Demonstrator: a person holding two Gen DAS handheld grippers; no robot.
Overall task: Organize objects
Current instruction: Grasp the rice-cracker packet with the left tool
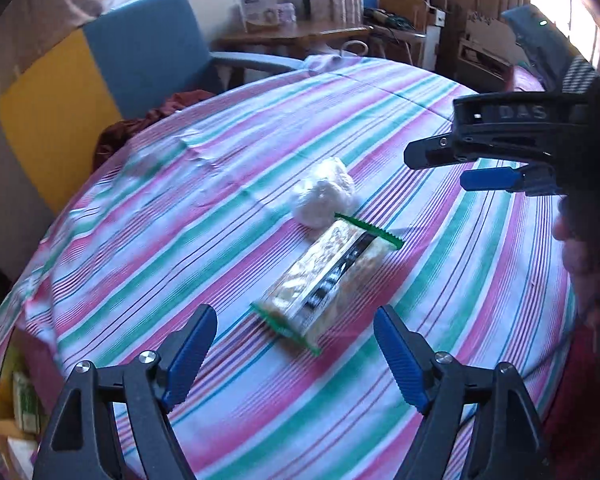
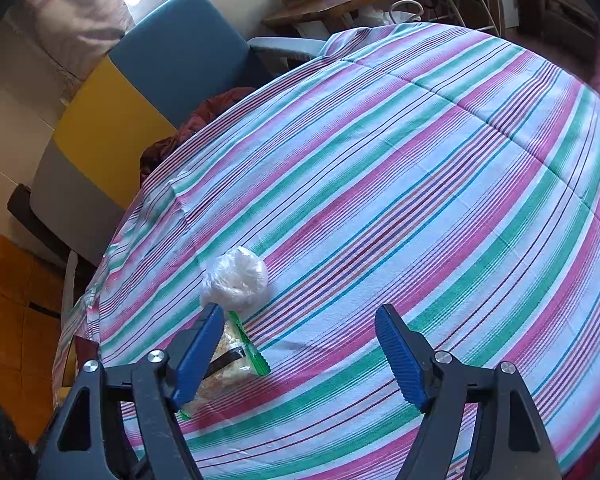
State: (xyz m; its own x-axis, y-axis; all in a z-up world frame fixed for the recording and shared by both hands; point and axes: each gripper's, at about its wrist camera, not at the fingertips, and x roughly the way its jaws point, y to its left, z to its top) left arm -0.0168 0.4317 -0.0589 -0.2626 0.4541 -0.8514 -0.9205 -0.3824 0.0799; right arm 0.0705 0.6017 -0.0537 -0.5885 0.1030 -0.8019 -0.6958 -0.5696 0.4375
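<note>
Wide-open and empty, the left gripper (image 1: 296,344) is held over a snack bar (image 1: 328,280); a crumpled plastic bag (image 1: 325,192) touches its twelve-o'clock end. Right gripper (image 2: 300,344): likewise open, empty.

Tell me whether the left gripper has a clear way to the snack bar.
Probably yes: the left gripper is open, the snack bar lies flat just ahead, nothing between them; the white plastic ball sits beyond its far end.

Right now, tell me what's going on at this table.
A person is tidying with a handheld gripper in each hand. Both the left gripper and the right gripper are open and empty above the striped tablecloth. A green-edged snack packet lies flat, one end meeting a white crumpled plastic bundle. The left gripper is lined up over the packet; nothing is picked up yet.
</note>
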